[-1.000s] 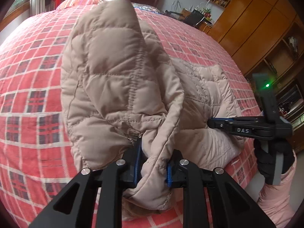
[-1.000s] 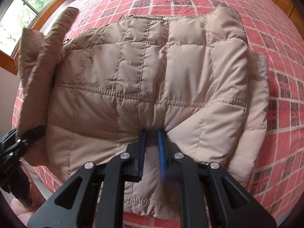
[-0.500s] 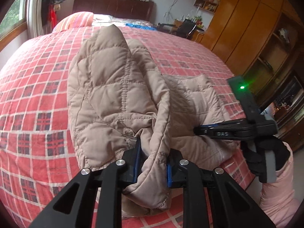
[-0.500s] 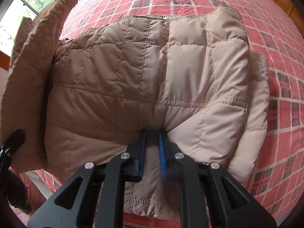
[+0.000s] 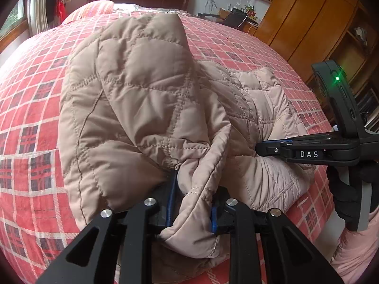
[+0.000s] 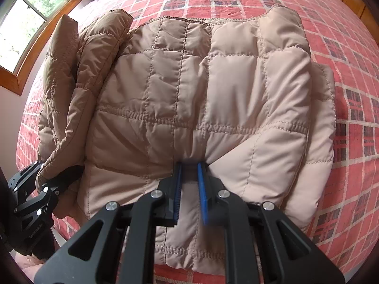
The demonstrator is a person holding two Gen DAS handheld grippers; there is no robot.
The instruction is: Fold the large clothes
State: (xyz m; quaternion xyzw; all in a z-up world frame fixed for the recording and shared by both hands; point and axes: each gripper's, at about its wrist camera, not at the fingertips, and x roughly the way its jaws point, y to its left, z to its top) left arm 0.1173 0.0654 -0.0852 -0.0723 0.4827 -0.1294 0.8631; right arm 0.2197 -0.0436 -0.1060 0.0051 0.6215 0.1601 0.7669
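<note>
Left gripper [image 5: 191, 203] fingers clamped raised jacket [image 6: 213, 99] side for folding over; right gripper [image 6: 189, 189] fingers pinched hem, anchoring jacket on bed [image 6: 355, 153].

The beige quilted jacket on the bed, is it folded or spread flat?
Partly folded: the jacket lies doubled, one side lifted by the left gripper.

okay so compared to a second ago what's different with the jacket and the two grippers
The left gripper, shut on a bunched edge of the beige quilted jacket, has carried that raised flap up and inward over the jacket's body; in the right wrist view the flap now overlaps the left side. Nothing was released or newly grasped. The right gripper stays clamped on the near hem, and the body lies flat on the red plaid bedspread.
</note>
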